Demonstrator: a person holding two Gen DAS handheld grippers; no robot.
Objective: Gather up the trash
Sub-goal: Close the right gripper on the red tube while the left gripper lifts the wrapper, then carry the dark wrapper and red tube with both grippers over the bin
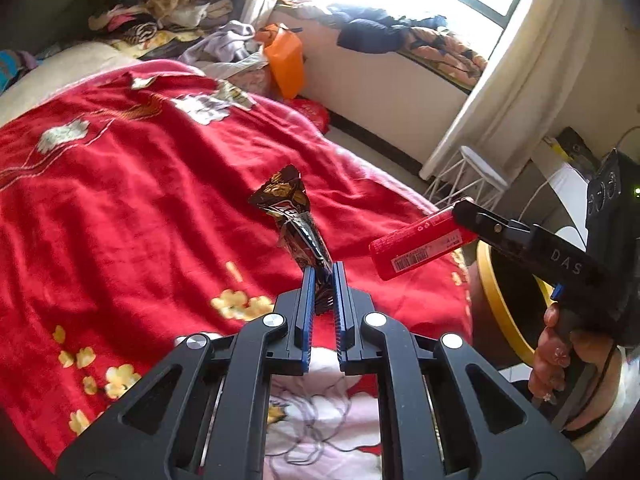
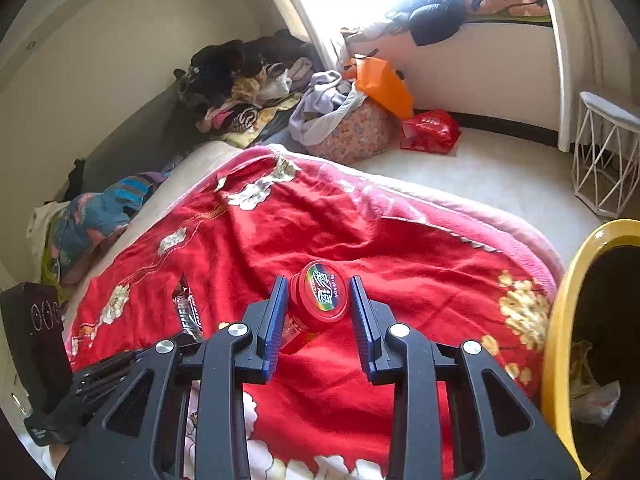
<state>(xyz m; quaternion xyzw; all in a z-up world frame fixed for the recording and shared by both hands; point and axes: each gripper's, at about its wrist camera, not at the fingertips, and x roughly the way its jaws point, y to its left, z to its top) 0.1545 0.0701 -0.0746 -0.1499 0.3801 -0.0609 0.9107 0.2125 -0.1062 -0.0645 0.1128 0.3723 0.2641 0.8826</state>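
Trash is in both grippers above the blanket: left gripper pinches a crinkled brown foil wrapper by its tail, right gripper clamps a glossy red tube with a round cap. Carry both level to the yellow-rimmed bin beside the blanket, and let go only once over its mouth, since the thin wrapper could slip.

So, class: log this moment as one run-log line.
left tool: shut on wrapper | right tool: shut on red tube | bin: right of bed
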